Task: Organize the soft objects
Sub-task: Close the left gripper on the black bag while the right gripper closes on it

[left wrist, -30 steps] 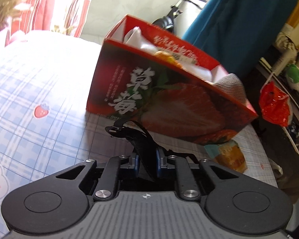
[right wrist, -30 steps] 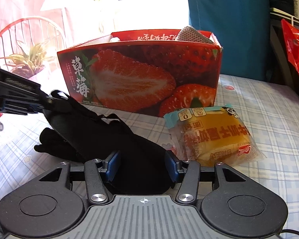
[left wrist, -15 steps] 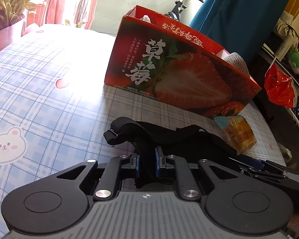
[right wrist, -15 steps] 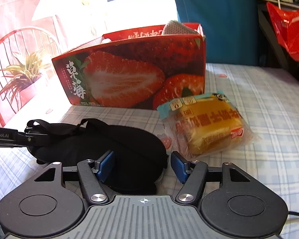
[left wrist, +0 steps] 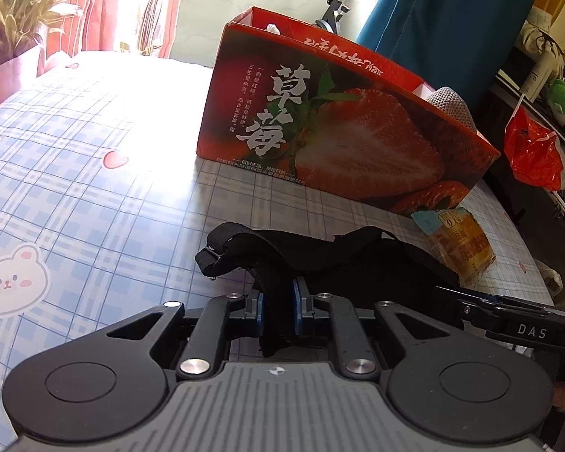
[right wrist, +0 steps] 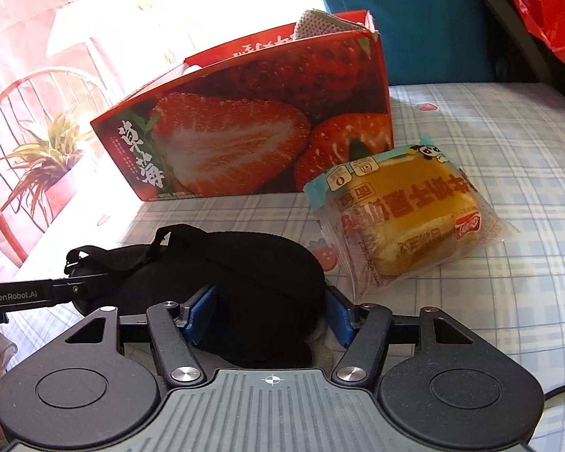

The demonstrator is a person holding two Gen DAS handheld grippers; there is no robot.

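The black eye mask lay on the checked cloth in front of the strawberry box, its long axis running from gripper to gripper. The left gripper pinched its strap end; the right gripper, jaws spread and lately shifting, straddled the other end without clearly gripping. One-ended, the mask could sag and catch the box wall, or the right jaws could nudge the bread packet beside them.
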